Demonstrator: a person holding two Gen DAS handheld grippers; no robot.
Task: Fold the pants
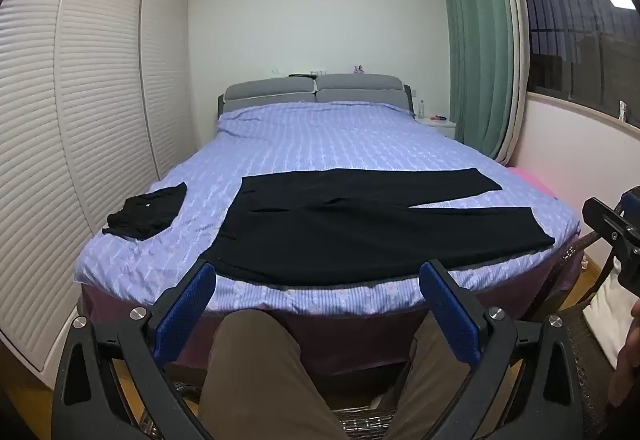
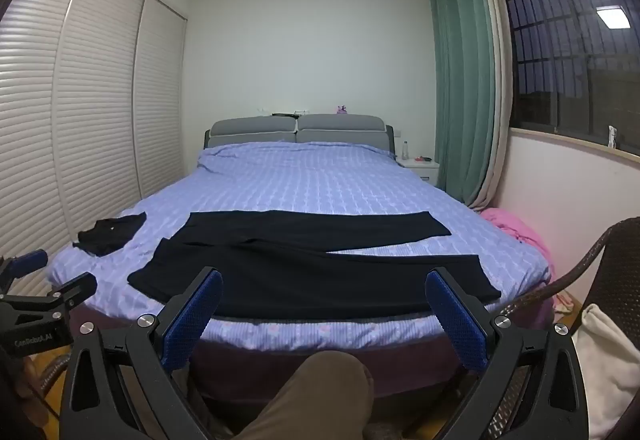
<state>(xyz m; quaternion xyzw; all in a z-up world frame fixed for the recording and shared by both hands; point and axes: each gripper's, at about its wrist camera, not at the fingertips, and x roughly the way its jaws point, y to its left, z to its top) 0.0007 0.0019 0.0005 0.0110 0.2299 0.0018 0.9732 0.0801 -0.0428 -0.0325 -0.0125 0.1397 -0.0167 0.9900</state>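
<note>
Pants (image 1: 360, 224) lie flat and unfolded across the near end of the bed (image 1: 320, 143), black on the lilac cover, nothing gripped yet. Nearest the cameras: a knee in brown trousers (image 1: 256, 360) below both grippers, person seated short of the bed's foot edge. Left gripper (image 1: 316, 280) has fingers (image 1: 188, 304) spread full wide, empty, hovering just short of the pants' near hem line. Right gripper (image 2: 324, 288) likewise wide apart and empty, aimed at the same near edge. Long axis of the pants runs crosswise to both grippers: waistband (image 1: 232, 224) toward the wardrobe (image 1: 80, 119) side, two leg cuffs (image 1: 540, 228) toward the window side, legs splayed in a narrow V. Judging by that, left gripper is nearer the waistband, right nearer the cuffs. Near leg sits close to the bed's foot edge, little margin there. Beyond the pants, most of the bed is bare, plenty of room to fold away from the person. A small black garment (image 1: 148, 213) lies apart on the wardrobe side, past the waistband; pink cloth (image 2: 516, 232) off the bed's window side.
</note>
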